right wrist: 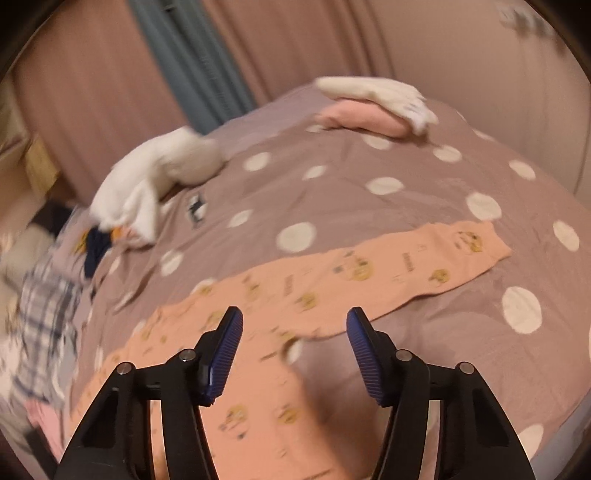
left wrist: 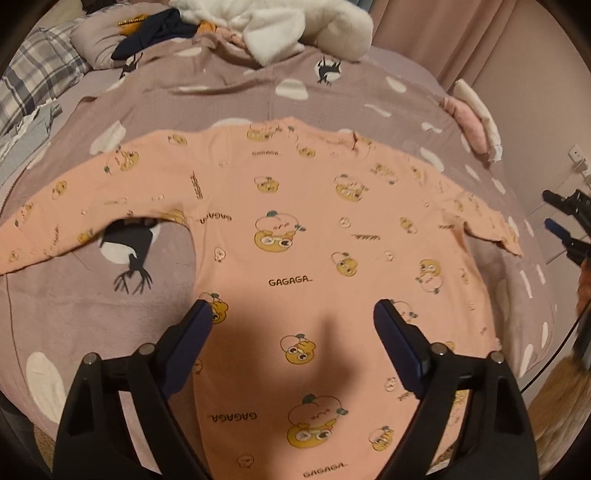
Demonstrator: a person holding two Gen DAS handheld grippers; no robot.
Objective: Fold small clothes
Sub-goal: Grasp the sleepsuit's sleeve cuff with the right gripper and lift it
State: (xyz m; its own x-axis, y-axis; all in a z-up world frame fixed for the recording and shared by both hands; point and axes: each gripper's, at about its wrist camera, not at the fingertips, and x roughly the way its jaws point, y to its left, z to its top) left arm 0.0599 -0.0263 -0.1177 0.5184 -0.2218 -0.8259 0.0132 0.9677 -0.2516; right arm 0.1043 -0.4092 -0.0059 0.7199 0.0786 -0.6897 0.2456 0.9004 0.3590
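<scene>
A: Where it lies flat mid-frame on the duvet [left wrist: 229,107], the shirt [left wrist: 295,229] has both sleeves spread.

B: Grippers?

A: Left gripper [left wrist: 293,314] spread above its hem, pinching nothing; right gripper [right wrist: 294,325] parted over a sleeve, empty.

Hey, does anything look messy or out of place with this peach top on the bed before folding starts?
The peach top lies flat with both sleeves spread, nothing torn or spilled. Its neckline is slightly puckered. Beyond it, a white fleece garment and a dark garment sit in a loose, unfolded heap at the far edge of the dotted bedspread.
</scene>
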